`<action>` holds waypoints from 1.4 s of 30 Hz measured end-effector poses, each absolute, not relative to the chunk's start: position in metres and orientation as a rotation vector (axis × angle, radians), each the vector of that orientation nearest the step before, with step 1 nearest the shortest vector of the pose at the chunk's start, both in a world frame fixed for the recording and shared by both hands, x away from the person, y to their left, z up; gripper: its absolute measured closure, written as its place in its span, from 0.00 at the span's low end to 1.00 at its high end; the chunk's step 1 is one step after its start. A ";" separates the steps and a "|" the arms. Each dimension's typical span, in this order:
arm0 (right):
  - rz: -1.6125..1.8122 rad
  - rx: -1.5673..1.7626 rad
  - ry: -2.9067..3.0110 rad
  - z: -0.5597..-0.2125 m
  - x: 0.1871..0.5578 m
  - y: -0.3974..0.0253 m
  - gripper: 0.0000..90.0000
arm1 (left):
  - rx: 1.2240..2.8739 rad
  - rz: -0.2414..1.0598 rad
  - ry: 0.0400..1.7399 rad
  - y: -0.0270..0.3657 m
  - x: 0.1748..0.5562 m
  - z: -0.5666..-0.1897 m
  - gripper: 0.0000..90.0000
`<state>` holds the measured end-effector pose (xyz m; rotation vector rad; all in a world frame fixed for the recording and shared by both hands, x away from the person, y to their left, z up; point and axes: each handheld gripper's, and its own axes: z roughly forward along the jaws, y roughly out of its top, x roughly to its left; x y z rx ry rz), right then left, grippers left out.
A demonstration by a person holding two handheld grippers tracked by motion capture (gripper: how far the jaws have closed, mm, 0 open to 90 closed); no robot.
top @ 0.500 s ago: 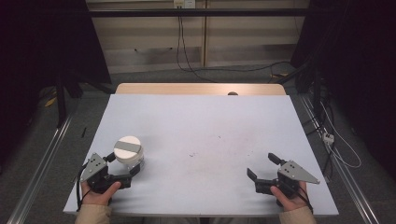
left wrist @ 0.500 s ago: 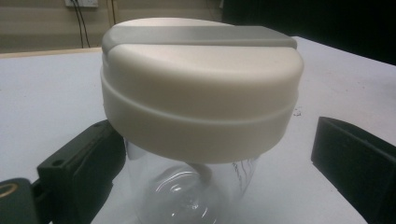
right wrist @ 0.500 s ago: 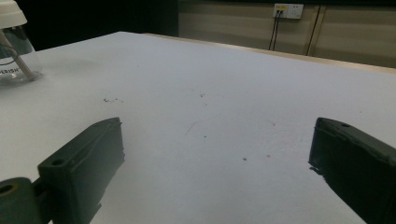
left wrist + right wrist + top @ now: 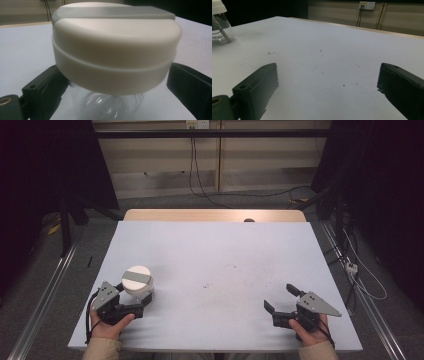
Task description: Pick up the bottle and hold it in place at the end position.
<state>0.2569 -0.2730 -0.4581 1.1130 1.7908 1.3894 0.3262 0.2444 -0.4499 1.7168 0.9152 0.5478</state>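
Little has altered over the half second. The left gripper (image 4: 141, 303) and the jar (image 4: 137, 282) between its jaws have shifted very slightly up the table, away from the person; the jar's white lid sits marginally farther from the near edge than before. No further movement is observed elsewhere on the table.
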 end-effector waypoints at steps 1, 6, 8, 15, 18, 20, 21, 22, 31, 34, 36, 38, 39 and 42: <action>1.389 1.112 1.791 -0.458 0.257 -0.273 0.03 | 1.712 0.551 0.925 0.243 0.327 -0.450 0.04; 1.389 1.108 1.795 -0.458 0.257 -0.272 0.03 | 1.716 0.566 0.938 0.238 0.335 -0.449 0.04; 1.389 1.107 1.792 -0.458 0.257 -0.272 0.03 | 1.729 0.572 0.936 0.235 0.337 -0.450 0.04; 1.388 1.106 1.793 -0.458 0.257 -0.272 0.03 | 1.751 0.596 0.940 0.230 0.341 -0.451 0.08; 1.389 1.104 1.793 -0.458 0.257 -0.272 0.03 | 1.747 0.604 0.946 0.231 0.342 -0.451 0.11; 1.390 1.103 1.794 -0.458 0.257 -0.272 0.03 | 1.758 0.608 0.941 0.230 0.342 -0.452 0.12; 1.389 1.102 1.795 -0.458 0.257 -0.272 0.03 | 1.757 0.610 0.939 0.230 0.342 -0.452 0.14; 1.389 1.102 1.795 -0.458 0.257 -0.272 0.03 | 1.758 0.615 0.940 0.230 0.342 -0.452 0.14; 1.393 1.100 1.794 -0.458 0.257 -0.272 0.03 | 1.750 0.622 0.911 0.232 0.343 -0.452 0.20; 1.394 1.101 1.792 -0.458 0.257 -0.272 0.03 | 1.744 0.615 0.904 0.233 0.344 -0.452 0.20; 1.395 1.100 1.792 -0.458 0.257 -0.272 0.03 | 1.740 0.605 0.900 0.233 0.345 -0.452 0.20; 1.395 1.100 1.791 -0.458 0.257 -0.272 0.03 | 1.742 0.595 0.895 0.233 0.346 -0.452 0.20; 1.396 1.099 1.791 -0.458 0.257 -0.271 0.03 | 1.738 0.573 0.888 0.232 0.346 -0.452 0.20; 1.397 1.094 1.791 -0.457 0.257 -0.271 0.03 | 1.748 0.577 0.853 0.228 0.347 -0.449 0.20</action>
